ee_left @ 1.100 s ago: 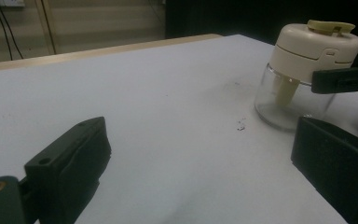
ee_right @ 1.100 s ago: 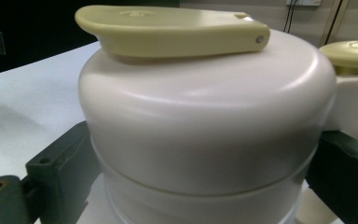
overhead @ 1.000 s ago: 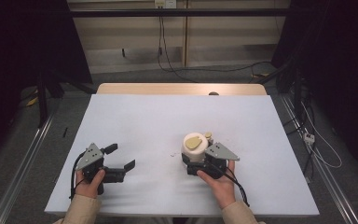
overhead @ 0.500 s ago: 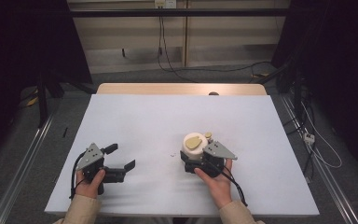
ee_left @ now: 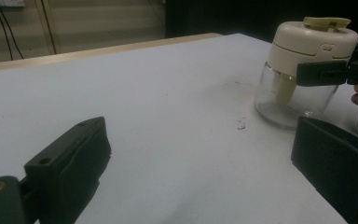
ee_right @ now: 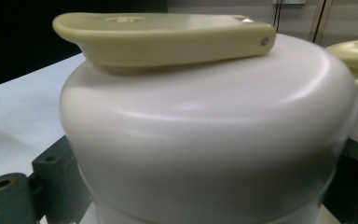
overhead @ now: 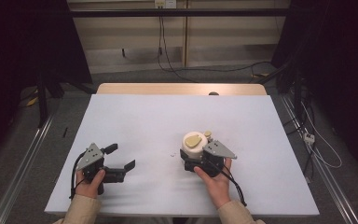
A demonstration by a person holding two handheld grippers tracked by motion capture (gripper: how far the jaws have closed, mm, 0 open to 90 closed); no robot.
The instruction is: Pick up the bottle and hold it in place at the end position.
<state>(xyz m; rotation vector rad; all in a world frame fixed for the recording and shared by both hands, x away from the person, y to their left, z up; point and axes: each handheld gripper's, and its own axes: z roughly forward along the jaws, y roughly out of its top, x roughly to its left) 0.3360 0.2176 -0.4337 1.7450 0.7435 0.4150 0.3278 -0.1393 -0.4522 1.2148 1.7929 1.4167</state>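
The chopper jar [ee_left: 307, 70] has a cream-white lid [ee_right: 205, 130], a pale olive-yellow handle [ee_right: 163, 35] and a clear glass base. Both grippers [overhead: 119, 158] [overhead: 193, 158] have black jaws and grey top plates. The table [overhead: 144, 121] looks pale blue-white, with a light wood far edge.

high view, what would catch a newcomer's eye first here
The cream-lidded glass jar stands right of centre on the white table, with the right claw closed around its lid and a yellow-green handle lying flat on top. The left claw rests open near the front left, holding nothing. Beyond the table, black cables trail over the floor.
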